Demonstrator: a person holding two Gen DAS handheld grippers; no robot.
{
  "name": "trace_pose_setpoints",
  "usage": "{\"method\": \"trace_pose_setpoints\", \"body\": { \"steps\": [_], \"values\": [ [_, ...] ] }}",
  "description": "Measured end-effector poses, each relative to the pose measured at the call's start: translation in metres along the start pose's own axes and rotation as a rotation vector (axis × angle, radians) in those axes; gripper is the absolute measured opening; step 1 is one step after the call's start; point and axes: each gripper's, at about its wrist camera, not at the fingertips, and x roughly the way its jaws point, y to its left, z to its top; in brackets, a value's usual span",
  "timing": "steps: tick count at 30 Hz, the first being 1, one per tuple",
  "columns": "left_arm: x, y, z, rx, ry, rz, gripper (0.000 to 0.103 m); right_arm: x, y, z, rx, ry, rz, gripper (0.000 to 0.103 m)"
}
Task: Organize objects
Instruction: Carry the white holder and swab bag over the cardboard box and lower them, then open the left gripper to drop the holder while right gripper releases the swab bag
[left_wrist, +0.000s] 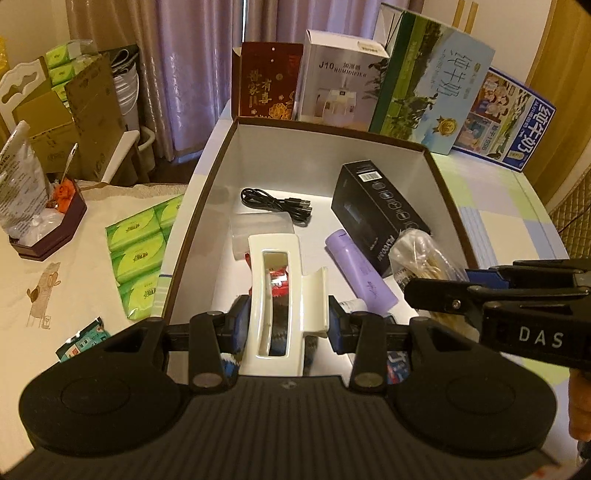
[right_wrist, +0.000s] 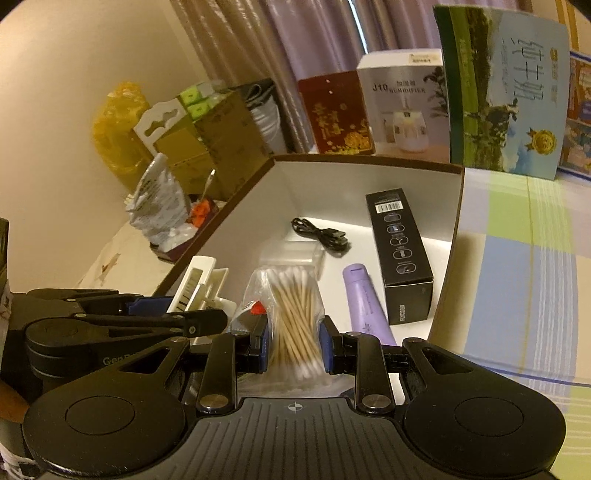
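A white-lined cardboard box (left_wrist: 295, 147) with a brown rim sits on the table, also in the right wrist view (right_wrist: 369, 177). In it lie a black cable (left_wrist: 277, 205), a black carton (left_wrist: 380, 218), a purple tube (left_wrist: 360, 273) and a clear plastic case (left_wrist: 258, 236). My left gripper (left_wrist: 288, 323) is shut on a cream plastic holder (left_wrist: 275, 295) over the box's near end. My right gripper (right_wrist: 293, 345) is shut on a bag of cotton swabs (right_wrist: 293, 310) just right of it, also over the box.
Upright cartons stand behind the box: red (left_wrist: 267, 86), white humidifier (left_wrist: 340, 81), green milk (left_wrist: 428, 85). Green tissue packs (left_wrist: 140, 251) and a dark tray of clutter (left_wrist: 48, 229) lie on the table to the left. Checked cloth (right_wrist: 524, 258) spreads right.
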Motion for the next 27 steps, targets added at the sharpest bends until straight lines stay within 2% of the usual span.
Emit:
{"method": "trace_pose_setpoints", "body": {
  "steps": [27],
  "values": [
    [0.067, 0.009, 0.040, 0.037, 0.060, -0.041, 0.036, 0.050, -0.016, 0.029, 0.058, 0.037, -0.070, 0.024]
  ]
}}
